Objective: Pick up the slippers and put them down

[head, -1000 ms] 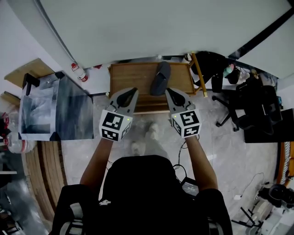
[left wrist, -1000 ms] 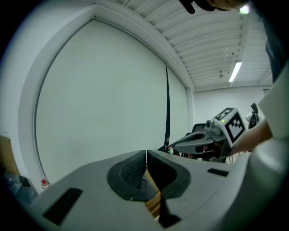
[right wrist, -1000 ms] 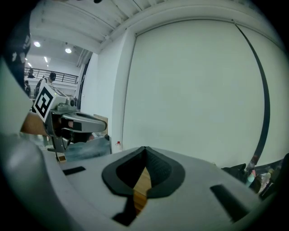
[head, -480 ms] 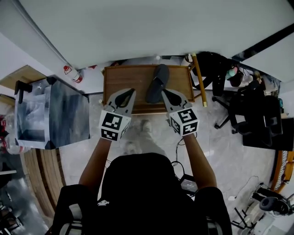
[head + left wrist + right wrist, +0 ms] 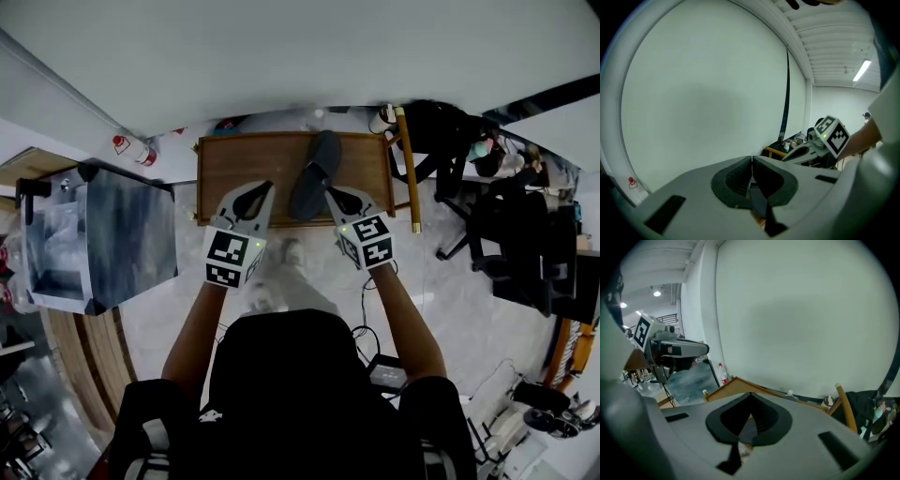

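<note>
A dark grey slipper lies at a slant on a low wooden table against the white wall. My left gripper hovers over the table's near edge, left of the slipper, with its jaws touching and nothing between them. To the right of the slipper's near end sits my right gripper, also shut and empty. A sliver of the slipper shows below the shut tips in the left gripper view. Through the right gripper's jaw gap I see the slipper and the table behind it.
A grey cabinet stands left of the table. A yellow wooden pole leans at the table's right end, with a black office chair and clutter beyond. The person's feet stand on marble floor in front of the table.
Both grippers moved forward and down toward the table, closing in on either side of the slipper. Both stayed shut.
</note>
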The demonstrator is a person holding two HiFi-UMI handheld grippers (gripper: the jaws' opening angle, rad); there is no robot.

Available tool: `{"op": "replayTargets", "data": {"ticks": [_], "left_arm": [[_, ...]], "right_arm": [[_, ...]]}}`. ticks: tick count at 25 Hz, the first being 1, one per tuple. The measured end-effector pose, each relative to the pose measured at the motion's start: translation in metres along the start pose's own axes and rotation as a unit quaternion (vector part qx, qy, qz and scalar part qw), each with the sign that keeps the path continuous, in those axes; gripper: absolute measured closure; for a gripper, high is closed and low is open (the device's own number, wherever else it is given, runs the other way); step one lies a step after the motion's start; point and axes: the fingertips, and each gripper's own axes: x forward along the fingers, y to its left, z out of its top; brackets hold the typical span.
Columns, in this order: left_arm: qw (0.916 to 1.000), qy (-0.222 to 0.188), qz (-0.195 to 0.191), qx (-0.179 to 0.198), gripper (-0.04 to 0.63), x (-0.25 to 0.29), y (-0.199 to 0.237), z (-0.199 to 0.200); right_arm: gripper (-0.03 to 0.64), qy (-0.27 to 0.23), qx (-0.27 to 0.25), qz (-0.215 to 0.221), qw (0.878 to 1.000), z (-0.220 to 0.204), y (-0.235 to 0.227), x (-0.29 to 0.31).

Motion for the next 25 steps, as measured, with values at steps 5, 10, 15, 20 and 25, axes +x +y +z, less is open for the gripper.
{"op": "replayTargets", "data": {"ticks": [5, 10, 15, 20, 25], "left_arm": [[0.9994, 0.029, 0.007, -0.016, 0.588, 0.023, 0.01, -0.022], [0.9983, 0.053, 0.009, -0.022, 0.588, 0.043, 0.016, -0.048], [0.9968, 0.075, 0.013, -0.026, 0.588, 0.055, 0.023, -0.071], [0.9949, 0.095, 0.018, -0.03, 0.588, 0.062, 0.028, -0.087], [0.9941, 0.102, 0.027, -0.026, 0.588, 0.067, 0.037, -0.096]], "right_arm": [[0.626, 0.065, 0.006, 0.021, 0.998, -0.041, -0.016, 0.037], [0.623, 0.113, 0.025, 0.024, 0.993, -0.078, -0.031, 0.067], [0.545, 0.146, 0.044, 0.029, 0.988, -0.103, -0.039, 0.09], [0.468, 0.171, 0.115, 0.033, 0.978, -0.121, -0.048, 0.109], [0.408, 0.195, 0.156, 0.023, 0.968, -0.139, -0.055, 0.126]]}}
